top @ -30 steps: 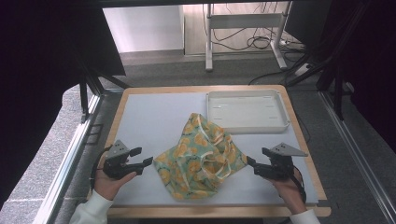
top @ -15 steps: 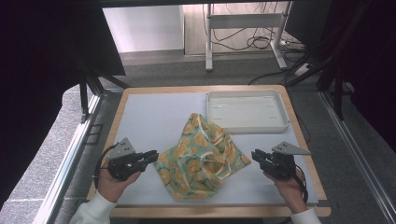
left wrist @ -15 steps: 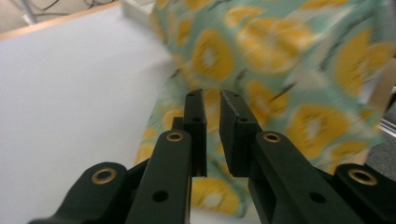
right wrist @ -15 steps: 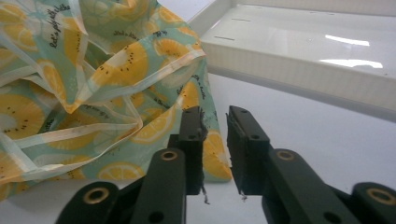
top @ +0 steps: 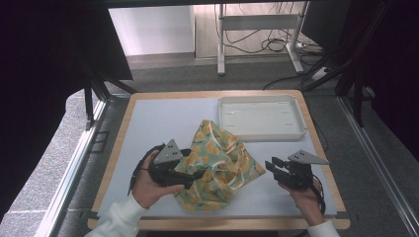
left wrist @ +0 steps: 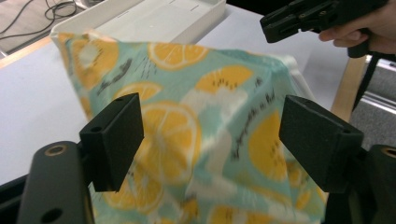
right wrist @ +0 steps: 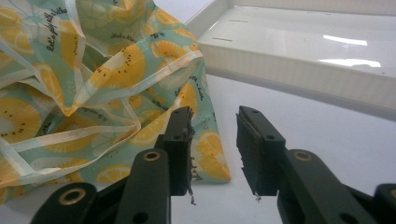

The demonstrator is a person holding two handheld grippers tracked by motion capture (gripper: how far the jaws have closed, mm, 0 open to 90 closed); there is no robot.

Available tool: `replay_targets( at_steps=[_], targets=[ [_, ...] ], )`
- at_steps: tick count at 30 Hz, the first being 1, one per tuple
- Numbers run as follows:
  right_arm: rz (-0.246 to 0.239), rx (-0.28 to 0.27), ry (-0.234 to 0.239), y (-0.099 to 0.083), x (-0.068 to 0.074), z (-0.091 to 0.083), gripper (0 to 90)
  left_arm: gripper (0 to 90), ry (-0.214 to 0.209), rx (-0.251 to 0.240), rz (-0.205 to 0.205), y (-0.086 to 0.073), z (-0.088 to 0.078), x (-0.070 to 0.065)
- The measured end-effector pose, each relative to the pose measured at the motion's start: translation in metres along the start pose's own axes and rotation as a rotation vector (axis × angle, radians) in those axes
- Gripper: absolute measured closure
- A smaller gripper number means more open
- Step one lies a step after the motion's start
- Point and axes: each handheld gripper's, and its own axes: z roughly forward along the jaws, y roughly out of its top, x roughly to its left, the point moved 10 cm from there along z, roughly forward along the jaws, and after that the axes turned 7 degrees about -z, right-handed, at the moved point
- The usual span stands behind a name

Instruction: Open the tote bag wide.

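Grey floor and a metal stand lie beyond the desk (top: 148, 123), a pale mat in a wooden frame. A white tray (top: 261, 117) sits at its far right corner. The lemon-print cloth (top: 220, 163) lies crumpled at mid-desk toward the near edge, one corner reaching the tray. My left gripper (top: 190, 174) overlaps the cloth's left edge; its jaws have just been opening and stand wide apart, cloth between them but not pinched. My right gripper (top: 272, 165) waits just beside the cloth's right corner, jaws opening, partly apart, empty. Recommendation: seat a single hem layer deep between the pads before closing.
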Motion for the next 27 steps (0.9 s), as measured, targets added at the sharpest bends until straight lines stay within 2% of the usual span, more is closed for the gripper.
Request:
replay_targets(
  at_steps=[3,4,5,8,10,12,13,14,16,20,27],
  targets=[
    [0.002,-0.001,-0.001,0.0,-0.001,0.0,60.9,20.5,0.006,0.022,0.002,0.0,0.009,0.0],
    [0.004,-0.001,-0.002,0.0,-0.001,0.001,60.2,22.8,0.021,0.048,0.02,-0.002,0.017,0.003],
    [0.004,0.001,-0.003,-0.001,-0.001,0.001,59.6,25.8,0.021,0.048,0.02,-0.002,0.017,0.003],
    [0.005,0.001,-0.003,-0.001,-0.001,0.001,58.4,42.3,0.039,0.068,0.024,-0.008,0.024,0.008],
    [0.004,0.001,-0.004,0.0,-0.001,0.001,57.8,56.3,0.028,0.076,0.02,-0.01,0.026,0.009],
    [0.002,0.0,-0.004,0.0,-0.001,0.001,57.4,66.5,0.027,0.081,0.022,-0.011,0.026,0.01],
    [0.002,0.0,-0.004,0.0,-0.001,0.001,57.4,66.5,0.026,0.08,0.023,-0.011,0.026,0.01],
    [0.003,0.001,-0.003,0.0,-0.001,0.002,57.2,75.1,0.017,0.078,0.024,-0.011,0.025,0.011],
    [0.003,0.002,-0.003,0.0,-0.001,0.002,56.9,81.5,0.01,0.078,0.024,-0.011,0.024,0.011],
    [0.004,0.006,-0.004,-0.001,-0.002,0.003,55.7,87.2,0.005,0.069,0.021,-0.011,0.021,0.014],
    [0.007,0.013,-0.007,-0.003,-0.002,0.005,52.0,89.2,0.005,0.04,-0.001,-0.009,0.012,0.019]
  ],
)
